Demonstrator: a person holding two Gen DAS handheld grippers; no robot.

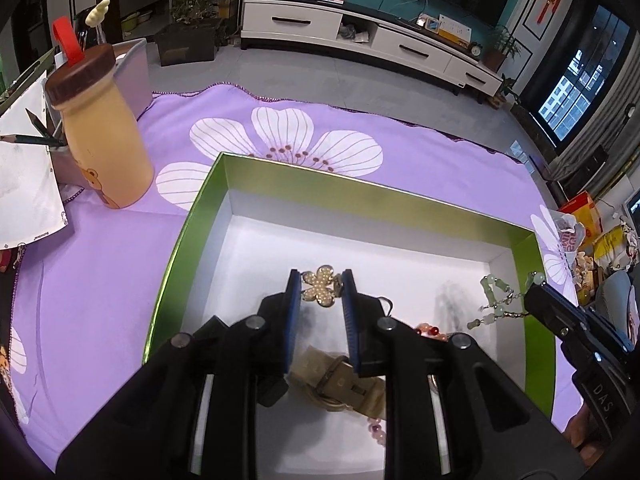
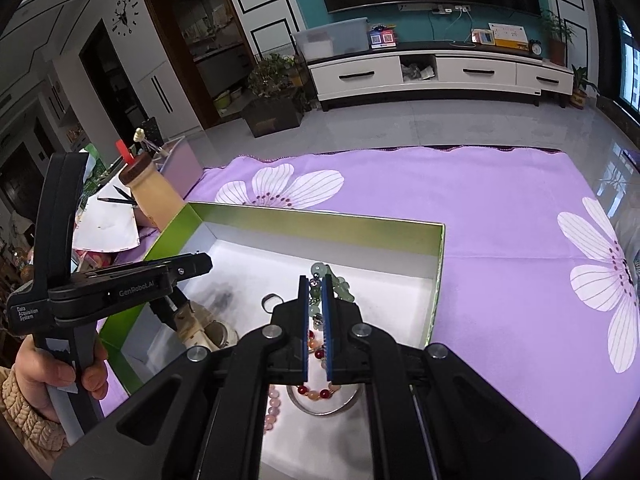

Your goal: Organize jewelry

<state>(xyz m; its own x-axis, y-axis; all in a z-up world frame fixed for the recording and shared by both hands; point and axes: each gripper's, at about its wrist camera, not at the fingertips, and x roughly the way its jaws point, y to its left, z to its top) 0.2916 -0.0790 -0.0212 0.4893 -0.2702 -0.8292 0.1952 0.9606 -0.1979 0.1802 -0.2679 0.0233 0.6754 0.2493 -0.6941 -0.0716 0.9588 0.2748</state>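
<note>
A shallow box with green walls [image 1: 360, 184] and a white floor lies on the purple cloth. Over it, my left gripper [image 1: 320, 280] is shut on a gold flower ornament set with pearls [image 1: 319, 290]. My right gripper [image 2: 315, 280] is shut on a string of pale green beads [image 2: 340, 284], which dangles from its tip [image 1: 496, 296]. On the box floor lie a beige strap piece [image 1: 340, 384], a red and orange bead bracelet [image 2: 320, 392] over a silver bangle [image 2: 344, 406], a pink bead bracelet [image 2: 272, 404] and a small ring [image 2: 272, 300]. The left gripper [image 2: 200, 265] shows at the box's left side.
A beige bottle with a brown cap and red loop [image 1: 106, 148] stands left of the box, beside pencils in a holder [image 1: 44, 140] and a sheet of paper [image 1: 24, 200]. A lilac bin [image 1: 134, 76] sits behind them. A person's hand [image 2: 60, 376] holds the left gripper's handle.
</note>
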